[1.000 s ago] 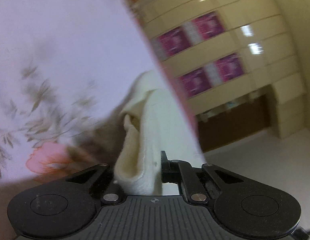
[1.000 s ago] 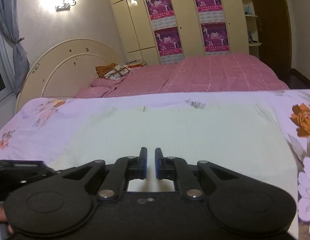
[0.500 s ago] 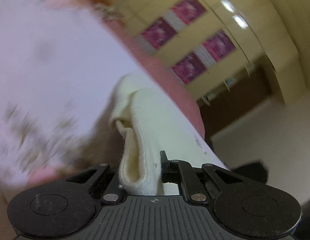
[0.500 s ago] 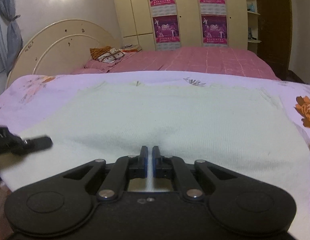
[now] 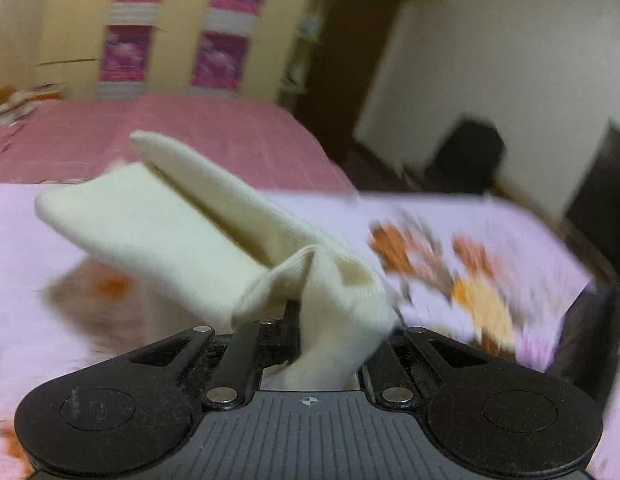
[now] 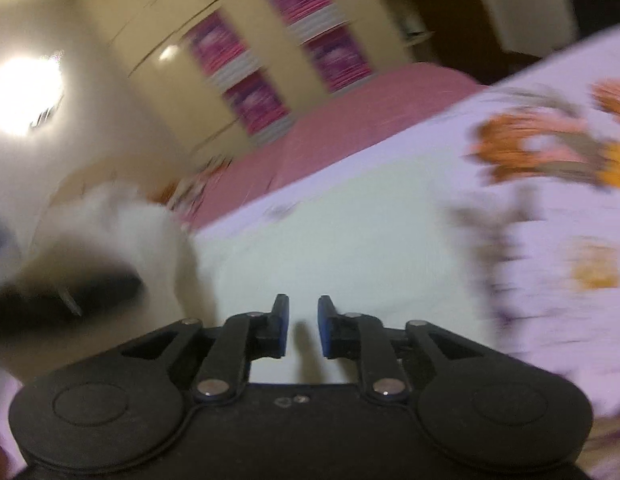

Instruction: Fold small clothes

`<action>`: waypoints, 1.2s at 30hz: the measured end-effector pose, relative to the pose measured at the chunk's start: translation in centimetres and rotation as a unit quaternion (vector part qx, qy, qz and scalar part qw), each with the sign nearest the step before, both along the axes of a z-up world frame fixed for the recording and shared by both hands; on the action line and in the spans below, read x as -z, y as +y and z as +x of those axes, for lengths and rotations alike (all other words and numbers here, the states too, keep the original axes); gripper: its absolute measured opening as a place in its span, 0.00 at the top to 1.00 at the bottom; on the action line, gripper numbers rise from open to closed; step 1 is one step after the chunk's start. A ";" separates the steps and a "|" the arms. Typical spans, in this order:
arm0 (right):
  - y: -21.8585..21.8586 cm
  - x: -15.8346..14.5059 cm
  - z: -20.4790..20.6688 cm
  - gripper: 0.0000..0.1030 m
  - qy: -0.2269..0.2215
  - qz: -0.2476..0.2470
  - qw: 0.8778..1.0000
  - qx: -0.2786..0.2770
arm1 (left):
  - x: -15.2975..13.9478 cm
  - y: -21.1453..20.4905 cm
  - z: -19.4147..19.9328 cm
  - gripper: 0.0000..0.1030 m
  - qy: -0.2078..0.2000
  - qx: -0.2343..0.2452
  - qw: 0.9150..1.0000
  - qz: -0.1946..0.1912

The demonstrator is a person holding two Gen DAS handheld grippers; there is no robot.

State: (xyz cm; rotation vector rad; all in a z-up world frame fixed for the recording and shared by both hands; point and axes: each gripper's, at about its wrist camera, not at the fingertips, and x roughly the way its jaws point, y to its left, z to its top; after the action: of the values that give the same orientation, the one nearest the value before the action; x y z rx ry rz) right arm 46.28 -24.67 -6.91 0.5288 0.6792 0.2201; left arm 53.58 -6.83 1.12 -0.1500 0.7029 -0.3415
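— Cream garment (image 5: 157,232): location?
— One end bunched between the fingers of the left tongs (image 5: 330,344), which are clamped on it; the rest is lifted above the floral sheet (image 5: 490,248). Another cream stretch (image 6: 342,224) lies flat on that sheet ahead of the right tongs (image 6: 303,328).
— Right tongs, condition?
— Parted by a narrow gap, blue pads (image 6: 283,328) bare, nothing held (view heavily blurred).
— Surroundings?
— Pink bedspread (image 5: 181,132) behind; cream wardrobe (image 5: 69,32) bearing magenta posters (image 5: 225,28); wall lamp (image 6: 25,96) lit.
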 end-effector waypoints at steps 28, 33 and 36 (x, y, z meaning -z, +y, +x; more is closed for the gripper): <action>-3.1 0.2 4.5 0.55 0.027 0.005 0.995 -0.092 | 4.5 12.1 0.5 0.21 0.042 -0.132 0.989 -0.061; -1.7 0.5 4.4 0.55 0.029 -0.001 0.992 -0.126 | 6.2 11.6 1.6 0.21 0.039 -0.124 0.989 -0.067; -2.6 1.2 5.4 0.58 0.045 0.045 0.992 -0.107 | 6.5 11.3 2.1 0.21 0.034 -0.126 0.989 -0.069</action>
State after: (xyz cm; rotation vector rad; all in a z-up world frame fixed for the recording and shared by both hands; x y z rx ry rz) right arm 51.69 -27.25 -8.13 0.5545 0.8167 0.4326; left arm 55.69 4.47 -5.42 -0.3799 0.7184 -0.1430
